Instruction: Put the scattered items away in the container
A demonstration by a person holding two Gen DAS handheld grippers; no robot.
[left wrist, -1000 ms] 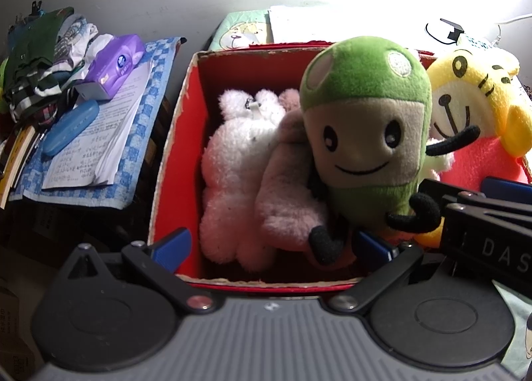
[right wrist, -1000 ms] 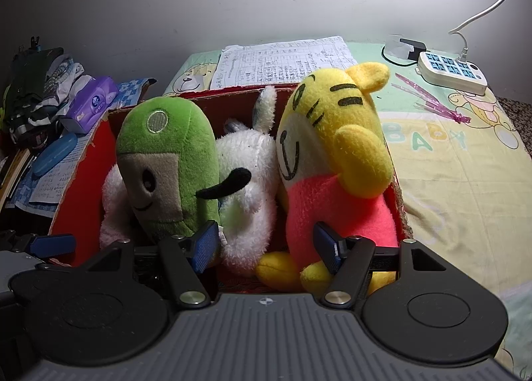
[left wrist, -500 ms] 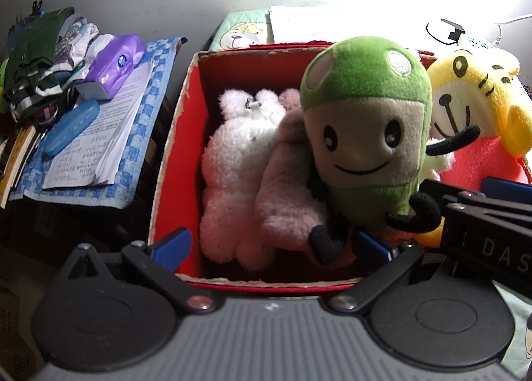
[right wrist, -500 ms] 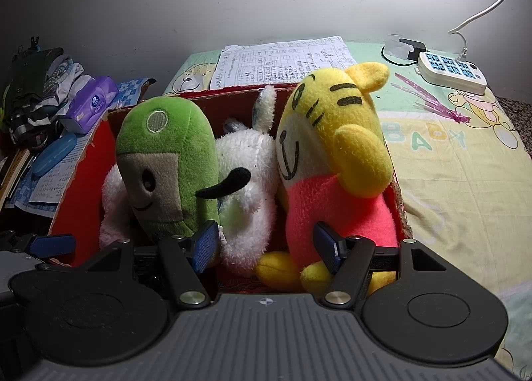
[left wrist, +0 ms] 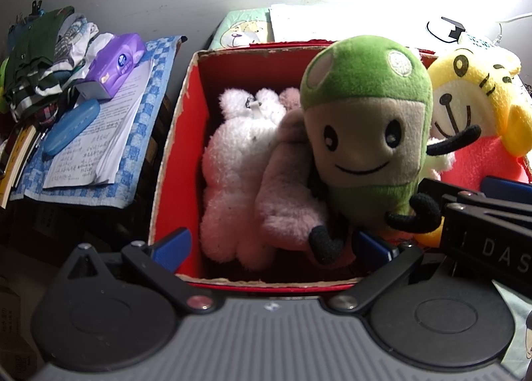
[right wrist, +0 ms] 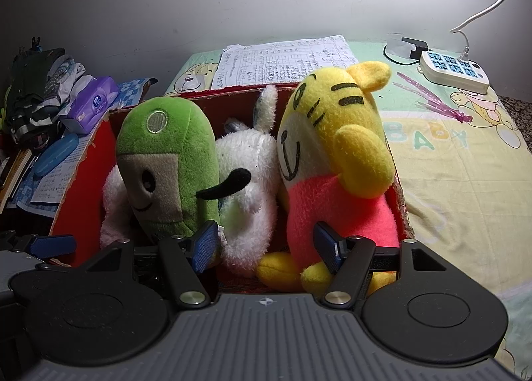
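Pale-green cartoon-print bedsheet [right wrist: 459,161] under a plain grey wall, lit hard from top right. On it sits the red cardboard box [left wrist: 173,161], open-topped & already packed w/ soft toys.

From my left cam: green mushroom-capped plush w/ smiling beige face [left wrist: 365,121] stands upright in the box, black arms out. Beside it a fluffy white plush [left wrist: 232,161] & a dull pink plush [left wrist: 286,188] lie down inside, pressed together. Yellow tiger plush in pink top [right wrist: 335,155] is upright at the box's right end, its yellow feet at the near edge.

My left gripper [left wrist: 271,246] hangs at the near wall of the box, blue-padded fingers spread wide, nothing between them; right pad is just beside the green plush's black foot, can't tell if touching. My right gripper [right wrist: 266,246] is also spread wide, empty; the left pad is in front of the green plush's base, right pad in front of the tiger's pink body, contact unclear.

Outside the box, left: blue-checked cloth [left wrist: 146,105] carrying handwritten paper sheets [left wrist: 99,141], a purple tissue pack [left wrist: 114,63] & a blue oblong case [left wrist: 71,130]. Far right on the sheet: white power strip [right wrist: 454,70], well apart from the box.
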